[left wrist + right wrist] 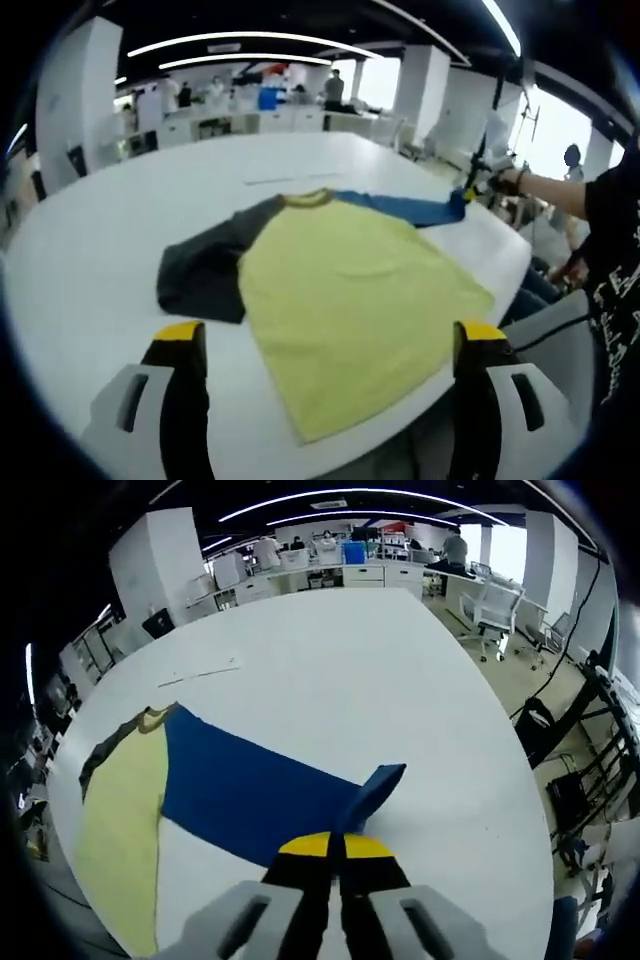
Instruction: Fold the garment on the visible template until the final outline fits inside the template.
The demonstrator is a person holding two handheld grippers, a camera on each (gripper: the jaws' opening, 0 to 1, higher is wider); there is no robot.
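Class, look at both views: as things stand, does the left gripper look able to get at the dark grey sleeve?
Probably yes. The left gripper is open over the shirt's hem, and the dark grey sleeve lies flat and uncovered on the white table just beyond its left jaw.

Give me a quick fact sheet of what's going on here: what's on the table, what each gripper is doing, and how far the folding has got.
surface: white table
garment: shirt with yellow body, lying flat
sleeves: dark grey sleeve spread on the table; blue sleeve stretched out sideways
left gripper: open, above the shirt's near hem, holding nothing
right gripper: shut on the blue sleeve's cuff
folding progress: no fold visible yet
template: thin outline marks faintly visible on the table beyond the shirt; extent unclear
background: open room with desks and people
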